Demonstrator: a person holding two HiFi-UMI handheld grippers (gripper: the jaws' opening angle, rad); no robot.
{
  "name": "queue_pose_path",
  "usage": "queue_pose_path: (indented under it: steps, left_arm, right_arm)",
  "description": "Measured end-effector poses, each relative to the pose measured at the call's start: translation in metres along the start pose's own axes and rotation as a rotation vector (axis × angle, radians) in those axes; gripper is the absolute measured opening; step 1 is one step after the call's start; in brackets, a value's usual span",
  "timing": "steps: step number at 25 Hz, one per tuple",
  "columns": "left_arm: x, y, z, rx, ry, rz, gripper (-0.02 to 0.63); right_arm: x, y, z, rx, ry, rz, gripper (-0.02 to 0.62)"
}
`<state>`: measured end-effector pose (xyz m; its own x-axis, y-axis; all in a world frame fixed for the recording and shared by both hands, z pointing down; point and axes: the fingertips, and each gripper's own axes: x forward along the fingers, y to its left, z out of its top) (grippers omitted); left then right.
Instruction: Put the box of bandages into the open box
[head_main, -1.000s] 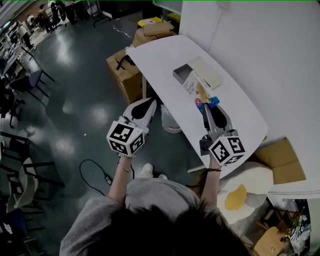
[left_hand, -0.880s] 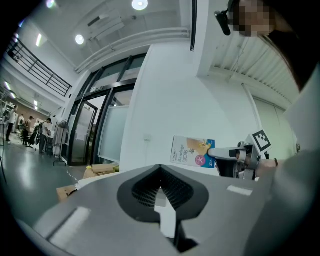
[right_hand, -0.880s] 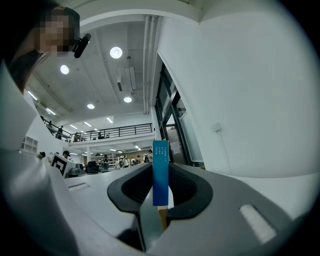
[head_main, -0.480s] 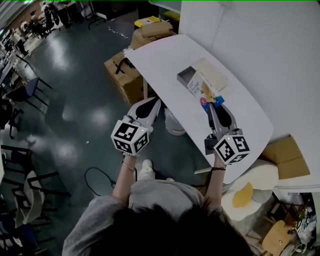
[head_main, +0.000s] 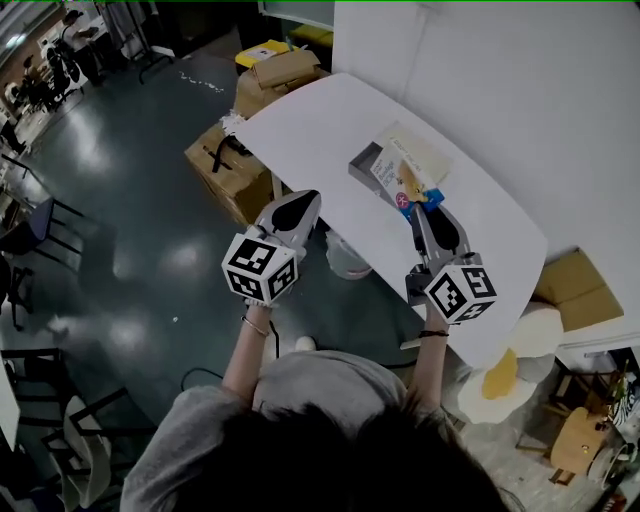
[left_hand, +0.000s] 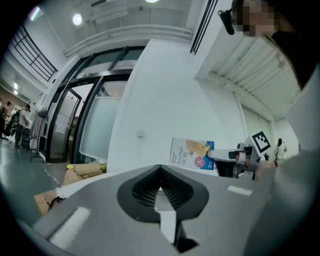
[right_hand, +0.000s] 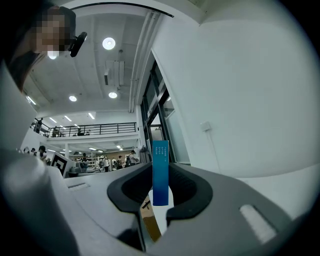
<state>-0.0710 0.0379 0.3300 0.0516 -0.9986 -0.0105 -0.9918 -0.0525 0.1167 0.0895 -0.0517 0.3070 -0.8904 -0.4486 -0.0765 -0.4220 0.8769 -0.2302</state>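
In the head view, the right hand-held gripper (head_main: 416, 210) grasps the box of bandages (head_main: 392, 178) right at the open box (head_main: 362, 160) on the counter (head_main: 300, 130). The left hand-held gripper (head_main: 298, 202) is well apart from the open box. In the left gripper view its jaws are clenched and empty. In the right gripper view the jaws clamp the box of bandages by its blue edge.

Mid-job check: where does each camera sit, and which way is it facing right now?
Head view: on the person's head, looking steeply down at the white table, the open box, the left gripper, the right gripper, forearms and hair.
Left gripper view: on the left gripper, facing the white wall; its own jaws fill the bottom.
Right gripper view: on the right gripper, facing along jaws shut on the bandage box.
Shared: all three show the bandage box.
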Motion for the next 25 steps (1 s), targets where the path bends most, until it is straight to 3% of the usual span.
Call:
queue_pose_path:
  steps: [9, 17, 25]
  left_arm:
    - [0.021, 0.028, -0.004, 0.003, 0.015, -0.082, -0.008]
    - [0.054, 0.037, -0.02, -0.028, 0.037, -0.125, -0.008]
    - [0.107, 0.057, -0.027, -0.047, 0.062, -0.139, -0.008]
  right_arm:
    - [0.014, -0.004, -0.012, 0.01, -0.01, -0.084, 0.107]
    - [0.028, -0.034, -0.021, 0.024, 0.007, -0.154, 0.109]
    - [0.07, -0.075, -0.015, 0.028, 0.017, -0.165, 0.109]
